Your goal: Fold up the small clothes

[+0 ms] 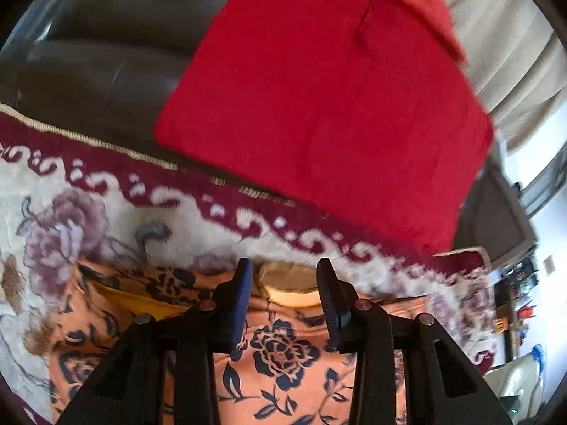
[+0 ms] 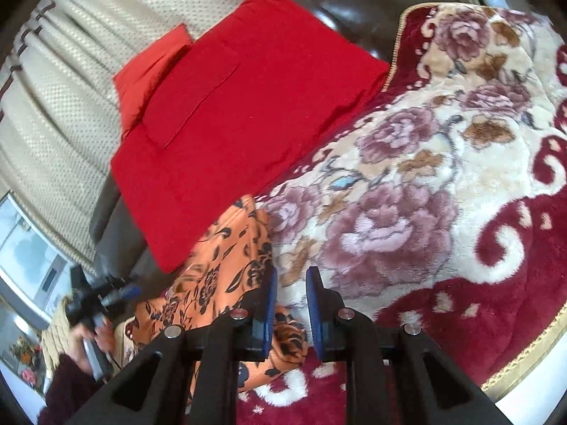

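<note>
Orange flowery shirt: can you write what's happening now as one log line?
step: before grasp | orange floral shirt: flat on plush rose-patterned blanket | left tool: open above its collar | right tool: open, empty, at its edge

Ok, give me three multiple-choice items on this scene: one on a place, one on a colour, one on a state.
1. Where does the orange floral garment lie?
A. on the floral blanket
B. on the red cushion
C. on a bare floor

2. What colour are the gripper pads?
A. green
B. blue
C. white

3. How do the left gripper and right gripper stand?
A. both open
B. both shut on cloth
C. one shut

Key: 1 A, blanket shows around it; 2 B, blue strips line each finger; 3 A, a gap shows between each pair, nothing clamped.
</note>
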`<state>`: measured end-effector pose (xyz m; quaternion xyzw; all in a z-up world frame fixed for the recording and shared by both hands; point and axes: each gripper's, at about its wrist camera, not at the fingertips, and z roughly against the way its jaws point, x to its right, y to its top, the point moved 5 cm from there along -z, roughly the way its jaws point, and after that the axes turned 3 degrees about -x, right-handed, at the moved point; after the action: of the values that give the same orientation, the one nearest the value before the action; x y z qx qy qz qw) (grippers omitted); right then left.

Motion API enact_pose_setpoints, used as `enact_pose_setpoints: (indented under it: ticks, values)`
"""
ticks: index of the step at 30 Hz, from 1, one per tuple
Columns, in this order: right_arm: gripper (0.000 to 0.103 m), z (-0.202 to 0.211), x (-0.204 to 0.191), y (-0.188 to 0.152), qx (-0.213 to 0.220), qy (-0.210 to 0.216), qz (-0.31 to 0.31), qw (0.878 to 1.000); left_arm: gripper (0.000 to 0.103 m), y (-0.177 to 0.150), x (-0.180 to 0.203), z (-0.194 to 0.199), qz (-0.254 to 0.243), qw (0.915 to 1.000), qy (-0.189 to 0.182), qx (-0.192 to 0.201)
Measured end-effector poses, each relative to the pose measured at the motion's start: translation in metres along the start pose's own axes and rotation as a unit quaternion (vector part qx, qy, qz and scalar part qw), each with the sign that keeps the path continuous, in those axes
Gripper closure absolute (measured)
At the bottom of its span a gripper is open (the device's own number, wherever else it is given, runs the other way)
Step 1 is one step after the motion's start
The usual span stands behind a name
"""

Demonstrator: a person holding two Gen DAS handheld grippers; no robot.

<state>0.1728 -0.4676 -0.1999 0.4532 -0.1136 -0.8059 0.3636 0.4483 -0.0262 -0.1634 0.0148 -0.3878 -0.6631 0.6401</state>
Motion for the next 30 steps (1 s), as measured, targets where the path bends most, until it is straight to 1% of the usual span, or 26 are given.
enact_pose_setpoints:
  ticks: [2, 3, 4, 5, 7, 8, 9, 10, 11, 12, 13, 14, 16, 17, 19, 21, 22, 23, 24, 25, 26, 27, 28, 29, 30]
  values:
    - [0.083, -0.006, -0.009, -0.003, -0.01, 0.009, 0.014, 1.0, 0.061, -0.016, 0.002, 0.013, -0.032, 0.9995, 0.003, -0.007]
    - [0.083, -0.011, -0.015, -0.006, -0.019, 0.021, 0.02, 0.999, 0.061, -0.027, 0.004, 0.015, -0.048, 0.9987, 0.004, -0.016]
    - [0.083, -0.014, -0.021, -0.008, -0.027, 0.032, 0.026, 0.999, 0.061, -0.049, 0.002, 0.02, -0.068, 0.9972, 0.002, -0.033]
    - [0.083, -0.018, -0.029, -0.011, -0.035, 0.043, 0.034, 0.998, 0.061, -0.06, -0.002, 0.023, -0.076, 0.9961, 0.007, -0.043]
    - [0.083, -0.024, -0.045, -0.019, -0.047, 0.06, 0.061, 0.995, 0.061, -0.088, -0.017, 0.032, -0.087, 0.9941, 0.04, -0.051]
    - [0.083, -0.027, -0.056, -0.024, -0.053, 0.071, 0.082, 0.993, 0.06, -0.099, -0.026, 0.039, -0.086, 0.9939, 0.053, -0.046]
    - [0.083, -0.03, -0.062, -0.028, -0.059, 0.074, 0.095, 0.991, 0.058, -0.11, -0.039, 0.044, -0.081, 0.9933, 0.073, -0.038]
    - [0.083, -0.036, -0.067, -0.033, -0.07, 0.069, 0.107, 0.989, 0.054, -0.119, -0.049, 0.046, -0.076, 0.9915, 0.098, -0.04]
    - [0.083, -0.049, -0.068, -0.04, -0.092, 0.044, 0.118, 0.988, 0.053, -0.129, -0.06, 0.043, -0.072, 0.9879, 0.127, -0.052]
    - [0.083, -0.062, -0.065, -0.046, -0.116, 0.017, 0.122, 0.986, 0.053, -0.135, -0.07, 0.039, -0.069, 0.9854, 0.143, -0.061]
    - [0.083, -0.077, -0.06, -0.054, -0.148, -0.009, 0.124, 0.981, 0.053, -0.143, -0.079, 0.034, -0.067, 0.9838, 0.152, -0.067]
    - [0.084, -0.087, -0.057, -0.06, -0.167, -0.029, 0.125, 0.978, 0.053, -0.146, -0.08, 0.031, -0.07, 0.9836, 0.153, -0.066]
    - [0.085, -0.083, -0.069, -0.058, -0.146, -0.045, 0.15, 0.977, 0.051, -0.148, -0.072, 0.032, -0.091, 0.9792, 0.17, -0.063]
    - [0.085, -0.08, -0.079, -0.056, -0.131, -0.057, 0.178, 0.974, 0.05, -0.147, -0.064, 0.033, -0.1, 0.9774, 0.174, -0.067]
    - [0.085, -0.082, -0.096, -0.054, -0.108, -0.078, 0.218, 0.967, 0.05, -0.146, -0.047, 0.036, -0.109, 0.9791, 0.161, -0.06]
    - [0.085, -0.089, -0.114, -0.053, -0.093, -0.086, 0.25, 0.96, 0.04, -0.145, -0.028, 0.041, -0.124, 0.9799, 0.151, -0.04]
    - [0.085, -0.093, -0.123, -0.053, -0.085, -0.091, 0.265, 0.956, 0.027, -0.143, -0.021, 0.048, -0.132, 0.9792, 0.152, -0.029]
    - [0.085, -0.097, -0.129, -0.052, -0.079, -0.098, 0.276, 0.953, 0.019, -0.144, -0.014, 0.048, -0.139, 0.9776, 0.158, -0.017]
    - [0.085, -0.104, -0.133, -0.051, -0.076, -0.108, 0.286, 0.949, 0.017, -0.146, -0.01, 0.044, -0.142, 0.9759, 0.165, -0.011]
    - [0.085, -0.115, -0.136, -0.052, -0.082, -0.117, 0.292, 0.946, 0.016, -0.147, -0.009, 0.039, -0.145, 0.9741, 0.173, -0.014]
    - [0.084, -0.129, -0.134, -0.055, -0.097, -0.13, 0.296, 0.941, 0.016, -0.15, -0.01, 0.029, -0.146, 0.9717, 0.183, -0.029]
    - [0.084, -0.141, -0.129, -0.058, -0.114, -0.145, 0.296, 0.937, 0.016, -0.15, -0.015, 0.014, -0.144, 0.9694, 0.193, -0.05]
    - [0.084, -0.149, -0.125, -0.06, -0.118, -0.144, 0.296, 0.937, 0.016, -0.156, -0.022, -0.005, -0.134, 0.9648, 0.209, -0.086]
    - [0.084, -0.149, -0.128, -0.06, -0.107, -0.141, 0.298, 0.938, 0.011, -0.158, -0.023, -0.01, -0.136, 0.9618, 0.221, -0.087]
    - [0.084, -0.149, -0.129, -0.061, -0.108, -0.146, 0.303, 0.936, 0.009, -0.159, -0.021, -0.009, -0.144, 0.9603, 0.226, -0.076]
